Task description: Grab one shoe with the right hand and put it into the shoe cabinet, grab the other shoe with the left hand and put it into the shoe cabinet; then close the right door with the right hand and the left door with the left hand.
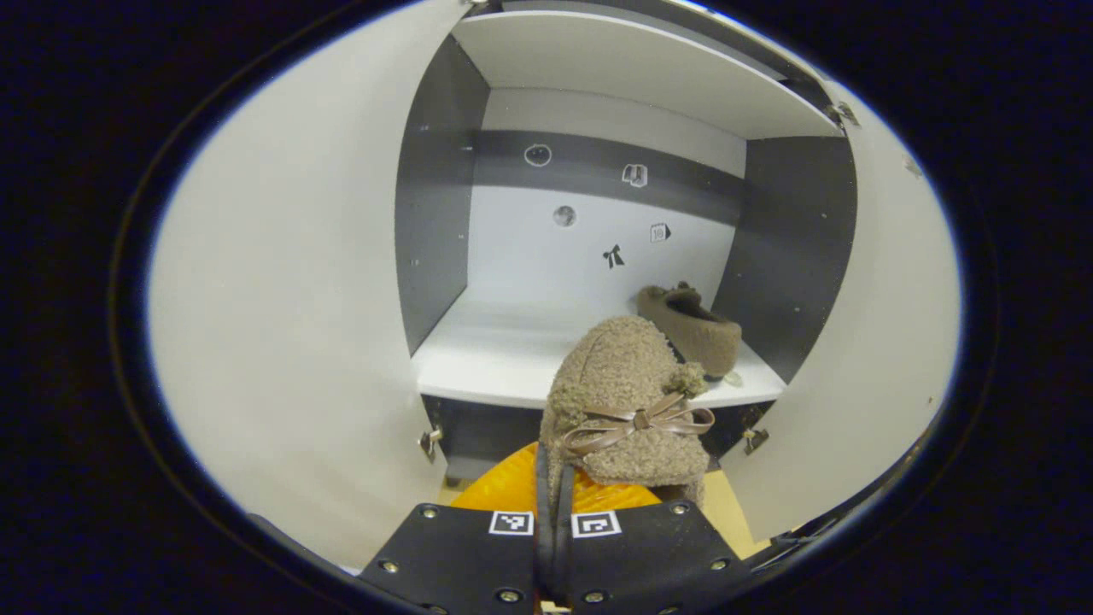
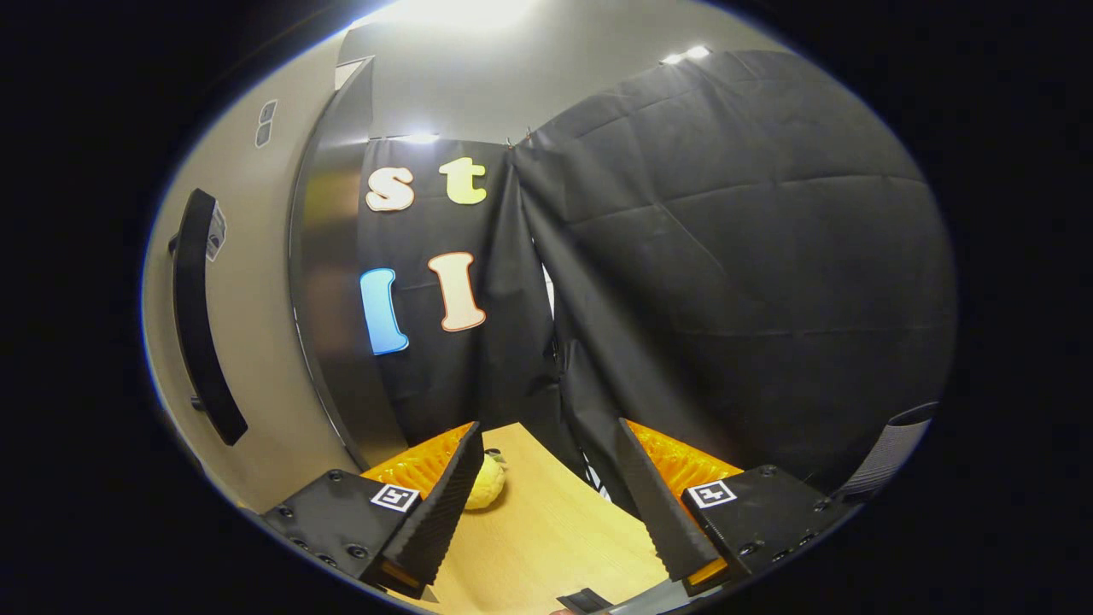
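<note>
In the left gripper view the shoe cabinet (image 1: 512, 376) stands with both doors swung wide. A fuzzy brown shoe (image 1: 693, 325) lies on its white shelf at the right, toe toward the back. My left gripper (image 1: 553, 500) is shut on the second fuzzy brown shoe (image 1: 628, 401), which has a ribbon bow and hangs just in front of the shelf's edge. In the right gripper view my right gripper (image 2: 546, 487) is open and holds nothing, over the wooden floor (image 2: 546, 530).
The cabinet's left door (image 1: 290, 325) and right door (image 1: 871, 342) flank the opening. In the right gripper view a door's outer face with a black handle (image 2: 201, 333) stands at the left. A small yellow plush thing (image 2: 487, 483) lies on the floor.
</note>
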{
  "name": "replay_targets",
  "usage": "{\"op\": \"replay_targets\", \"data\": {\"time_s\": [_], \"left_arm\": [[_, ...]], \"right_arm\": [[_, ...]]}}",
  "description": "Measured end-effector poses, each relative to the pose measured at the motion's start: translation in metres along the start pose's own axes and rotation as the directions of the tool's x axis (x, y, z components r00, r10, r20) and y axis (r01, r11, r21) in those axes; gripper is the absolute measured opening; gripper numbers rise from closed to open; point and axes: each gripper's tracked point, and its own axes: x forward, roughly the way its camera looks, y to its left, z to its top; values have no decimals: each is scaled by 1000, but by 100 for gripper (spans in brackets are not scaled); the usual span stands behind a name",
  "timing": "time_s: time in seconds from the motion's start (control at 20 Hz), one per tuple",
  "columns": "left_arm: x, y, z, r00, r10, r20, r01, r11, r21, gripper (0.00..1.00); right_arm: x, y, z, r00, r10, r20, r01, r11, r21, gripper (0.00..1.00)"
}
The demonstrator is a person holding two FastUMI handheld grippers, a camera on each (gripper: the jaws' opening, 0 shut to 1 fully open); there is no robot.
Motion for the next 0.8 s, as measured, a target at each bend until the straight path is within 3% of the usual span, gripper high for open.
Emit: {"op": "replay_targets", "data": {"time_s": [0.25,0.5,0.55,0.6,0.65,0.8], "left_arm": [[-2,-1,25,998,-30,58,31,999,-15,1],[-13,15,69,994,-11,113,9,1000,13,1],[-7,19,78,993,-10,119,9,1000,8,1],[13,19,84,992,-11,126,11,1000,3,1],[26,19,90,991,-13,133,13,1000,1,1],[61,26,110,988,10,156,-12,1000,14,1]], "right_arm": [[-16,-14,2,999,-42,13,42,999,0,98],[-35,-33,0,992,-126,19,126,992,-6,98],[-39,-40,1,986,-163,26,163,987,-13,98],[-44,-46,2,980,-195,32,195,981,-12,92],[-48,-49,4,977,-212,37,212,977,-1,98],[-62,-54,1,973,-228,35,227,974,26,98]]}}
